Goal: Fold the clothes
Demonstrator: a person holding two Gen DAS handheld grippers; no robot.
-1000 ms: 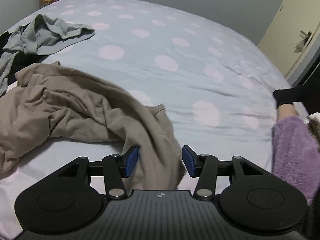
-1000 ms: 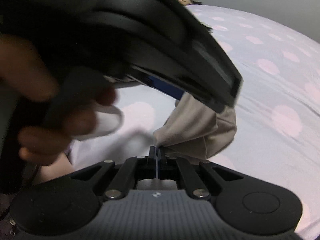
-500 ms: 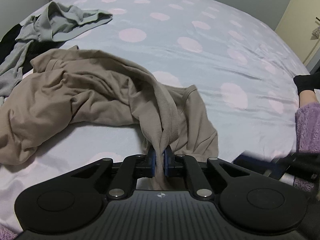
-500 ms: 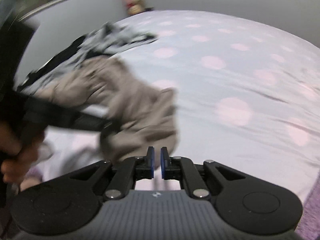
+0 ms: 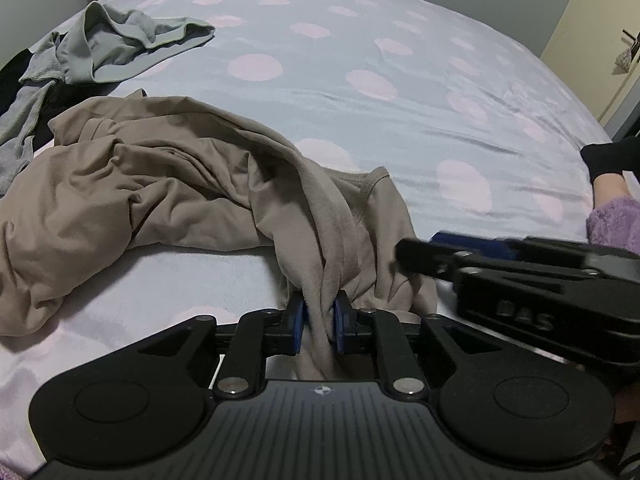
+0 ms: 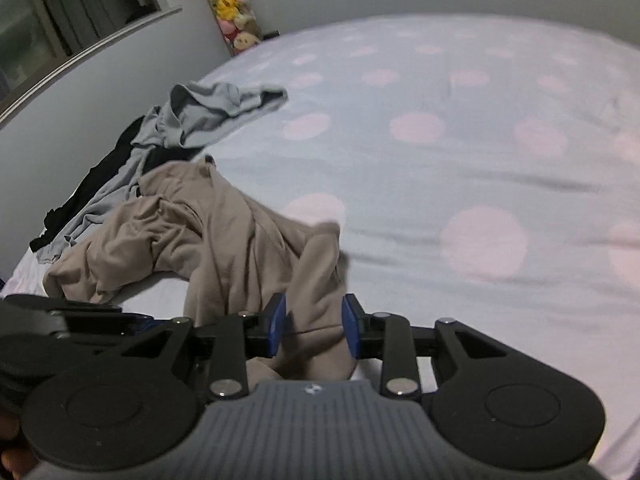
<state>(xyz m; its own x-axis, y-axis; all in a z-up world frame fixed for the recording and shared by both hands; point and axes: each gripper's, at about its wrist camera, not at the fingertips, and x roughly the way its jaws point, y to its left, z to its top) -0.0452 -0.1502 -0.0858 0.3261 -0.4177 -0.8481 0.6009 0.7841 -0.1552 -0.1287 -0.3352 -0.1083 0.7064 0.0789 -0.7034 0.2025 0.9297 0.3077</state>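
Observation:
A crumpled beige shirt [image 5: 132, 192] lies on the bed's near left; it also shows in the right wrist view [image 6: 208, 236]. My left gripper [image 5: 319, 320] is shut on a bunched fold of the beige shirt near its neckline. My right gripper [image 6: 314, 322] is open, its blue pads on either side of another part of the same shirt's near edge. The right gripper's body [image 5: 520, 276] shows at the right of the left wrist view, just beside the left gripper.
A grey garment [image 5: 132, 44] and a black one [image 6: 84, 196] lie at the bed's far left. The bedsheet [image 5: 360, 80] is light blue with pink dots. Plush toys [image 6: 236, 12] stand at the far wall. A purple sleeve [image 5: 618, 220] is at the right.
My left gripper closed on the shirt fold and still holds it. My right gripper let go, swung to the shirt's near edge and opened around the cloth.

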